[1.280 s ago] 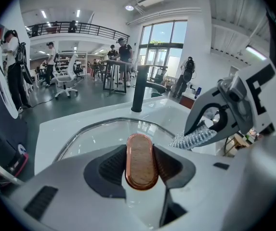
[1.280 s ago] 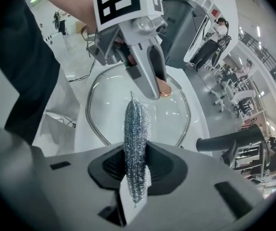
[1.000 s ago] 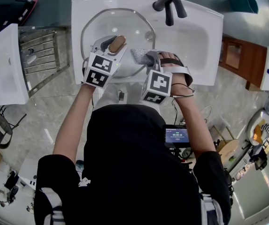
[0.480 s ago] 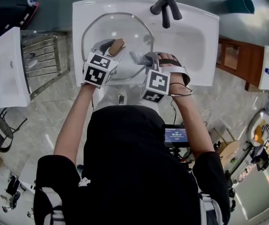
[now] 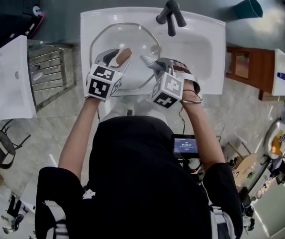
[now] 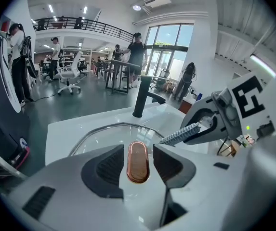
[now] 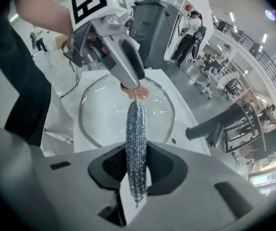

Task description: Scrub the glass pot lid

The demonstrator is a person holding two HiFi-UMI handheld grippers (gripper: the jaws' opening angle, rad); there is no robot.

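Note:
A glass pot lid [image 5: 132,36] with a steel rim lies in the white sink [image 5: 202,49]. My left gripper [image 5: 117,58] is shut on the lid's copper-coloured knob [image 5: 123,56], which stands upright between the pads [image 6: 138,161]. My right gripper [image 5: 154,62] is shut on a silvery steel scrubber [image 5: 148,61]. In the right gripper view the scrubber [image 7: 136,148] sticks out from the jaws over the lid [image 7: 109,112], its tip just short of the knob [image 7: 137,91]. In the left gripper view the scrubber [image 6: 180,134] hangs over the lid's right side [image 6: 104,136].
A black faucet [image 5: 169,15] stands at the sink's far edge, right of the lid. A metal drying rack [image 5: 50,73] and a white panel [image 5: 8,78] lie to the sink's left. A brown cabinet [image 5: 244,63] stands to the right.
The head view has shifted, so the sink sits lower in the picture. Both grippers keep their holds and stay in much the same place over the lid.

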